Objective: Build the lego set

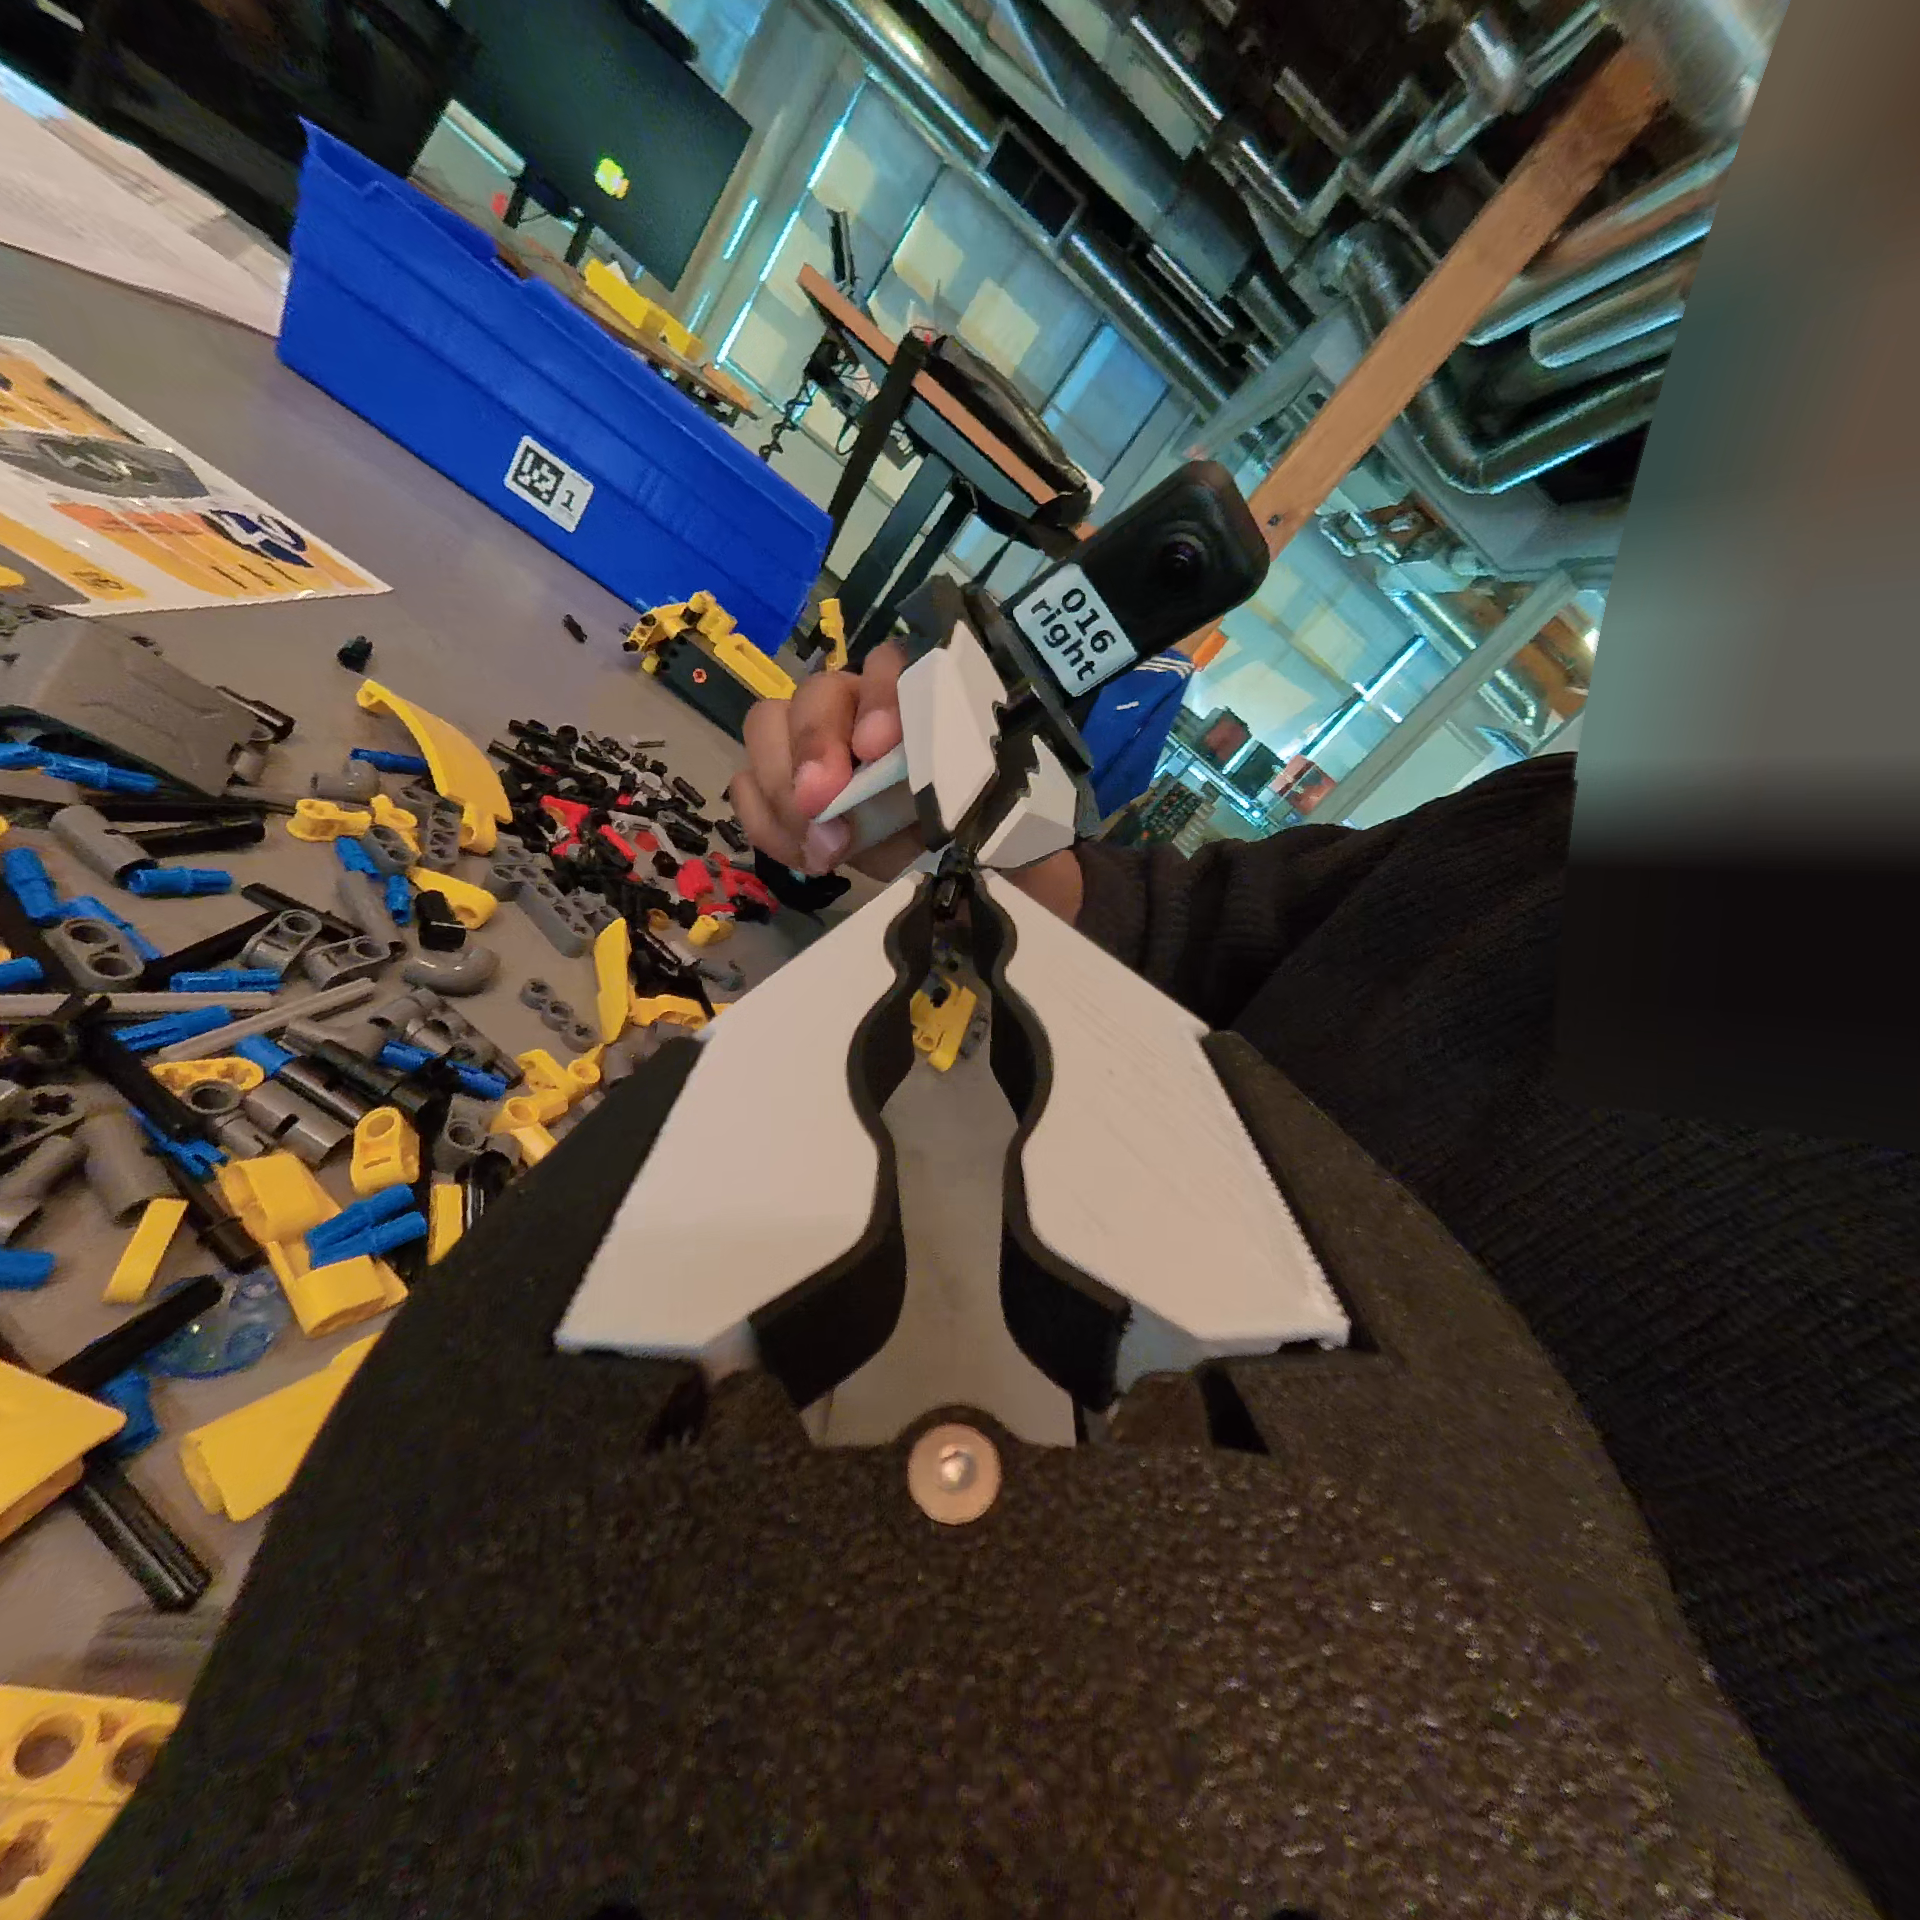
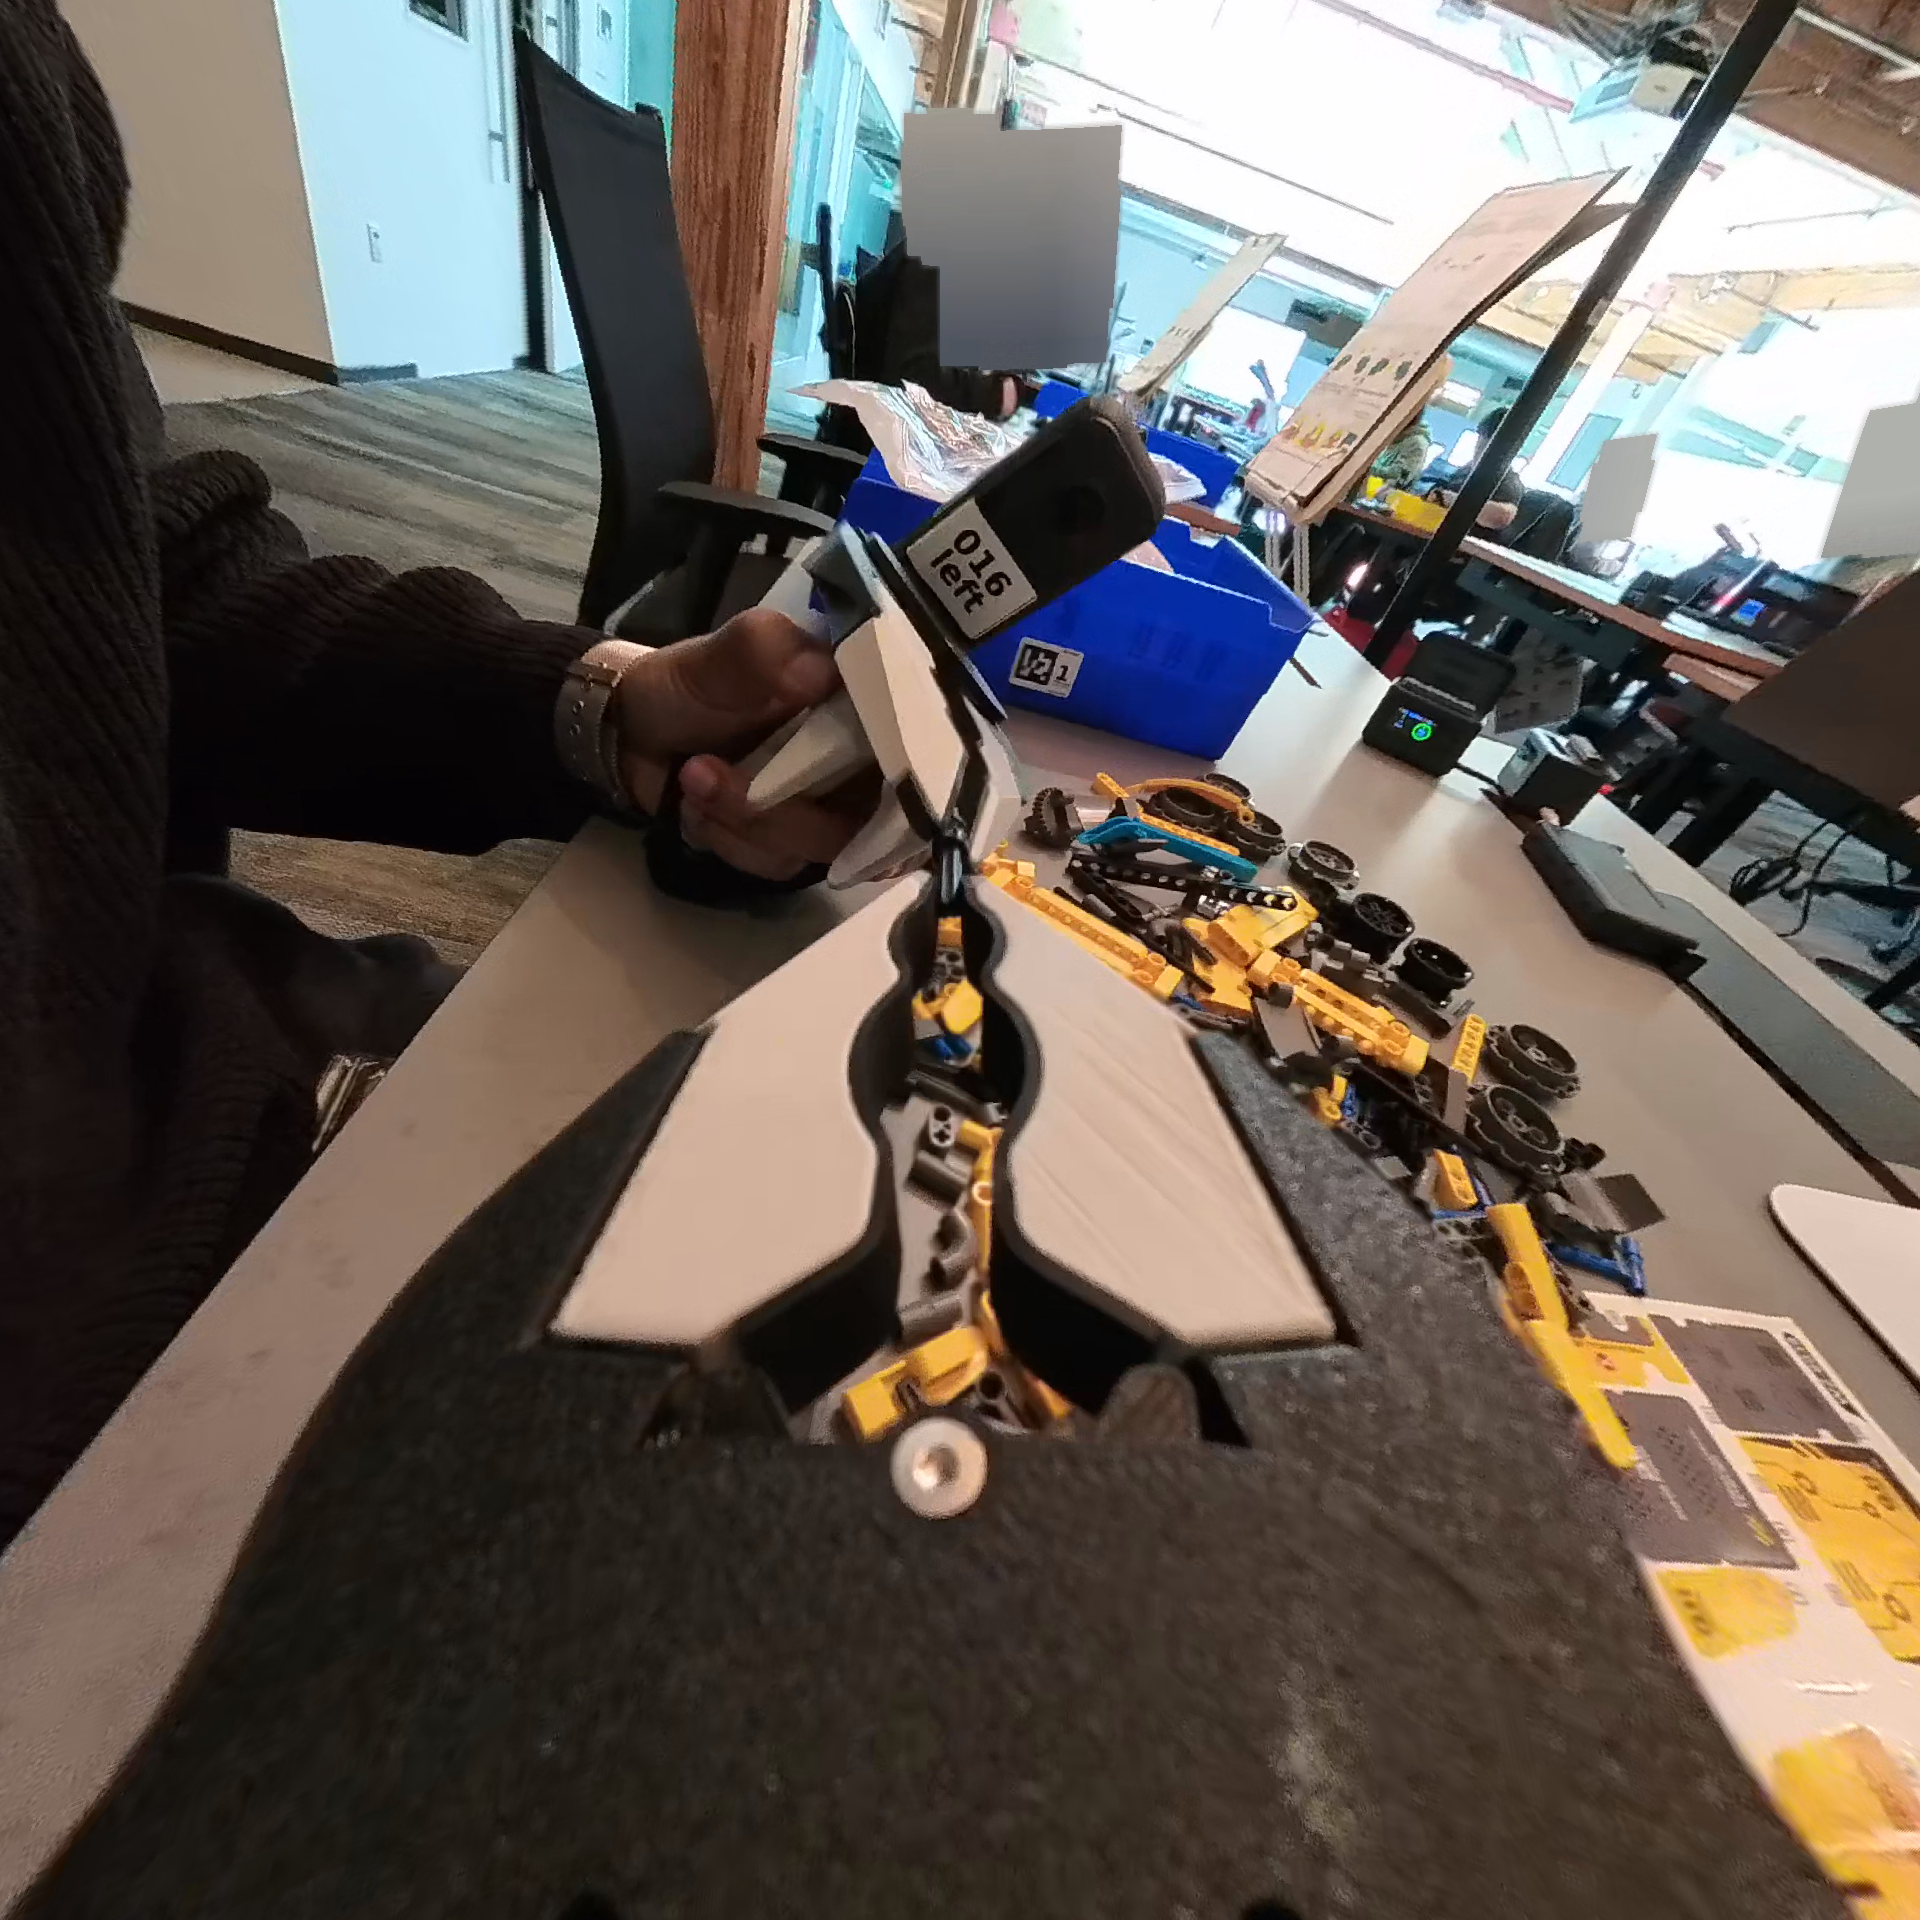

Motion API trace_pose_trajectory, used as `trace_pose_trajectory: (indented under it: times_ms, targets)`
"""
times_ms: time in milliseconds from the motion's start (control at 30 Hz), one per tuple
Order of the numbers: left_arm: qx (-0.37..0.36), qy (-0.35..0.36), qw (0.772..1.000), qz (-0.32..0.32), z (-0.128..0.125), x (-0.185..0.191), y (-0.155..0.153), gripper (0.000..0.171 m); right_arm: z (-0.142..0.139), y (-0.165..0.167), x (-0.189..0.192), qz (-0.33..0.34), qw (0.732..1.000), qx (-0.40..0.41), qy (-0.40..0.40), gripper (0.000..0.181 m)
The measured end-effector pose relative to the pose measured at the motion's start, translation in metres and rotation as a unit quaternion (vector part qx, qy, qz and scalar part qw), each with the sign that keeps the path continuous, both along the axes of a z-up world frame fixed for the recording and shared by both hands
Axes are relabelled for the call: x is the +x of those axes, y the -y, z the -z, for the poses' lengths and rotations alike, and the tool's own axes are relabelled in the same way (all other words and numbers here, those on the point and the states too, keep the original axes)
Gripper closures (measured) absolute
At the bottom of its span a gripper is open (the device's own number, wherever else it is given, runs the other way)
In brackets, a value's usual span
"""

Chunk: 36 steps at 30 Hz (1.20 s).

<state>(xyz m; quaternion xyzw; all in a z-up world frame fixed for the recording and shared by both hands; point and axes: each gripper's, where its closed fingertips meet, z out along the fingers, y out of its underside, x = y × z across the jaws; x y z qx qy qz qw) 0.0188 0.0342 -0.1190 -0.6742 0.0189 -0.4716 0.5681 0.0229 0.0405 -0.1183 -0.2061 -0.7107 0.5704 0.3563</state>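
Note:
My left gripper (image 1: 948, 902) and my right gripper (image 2: 951, 904) meet tip to tip above the grey table (image 2: 468, 1091). A small thin black part (image 1: 948, 881) sits between the two sets of tips, and both grippers are shut on it. It also shows in the right wrist view (image 2: 949, 862). The right gripper (image 1: 954, 854) is held by a hand in the left wrist view. The left gripper (image 2: 951, 828) is held by a hand with a wristband. A small yellow piece (image 1: 940, 1023) shows through the left gripper's gap; whether it is held is unclear.
Loose yellow, blue, grey and black building parts (image 1: 312, 987) cover the table. A blue bin (image 1: 540, 416) stands at the back, with a small yellow assembly (image 1: 707, 649) before it. Black wheels (image 2: 1434, 966), a printed sheet (image 2: 1766, 1507) and a small black device (image 2: 1439, 707) lie right. Left and right tips are no more than a few centimetres apart.

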Motion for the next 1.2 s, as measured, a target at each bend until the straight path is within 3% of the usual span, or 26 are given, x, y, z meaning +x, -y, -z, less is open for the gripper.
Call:
trace_pose_trajectory:
  times_ms: [233,533,1200]
  targets:
    - [-0.023,-0.012,1.0,0.003,0.008,0.004,-0.002,0.167,0.012,0.003,-0.003,0.007,1.0,0.025,0.013,0.178]
    - [-0.005,0.015,1.0,-0.003,-0.001,-0.005,-0.001,0.166,0.0,-0.008,-0.006,0.03,0.999,0.016,-0.029,0.167]
    - [-0.001,0.03,0.999,0.016,-0.003,-0.002,0.002,0.166,-0.007,-0.001,0.005,0.0,0.998,0.024,-0.054,0.178]
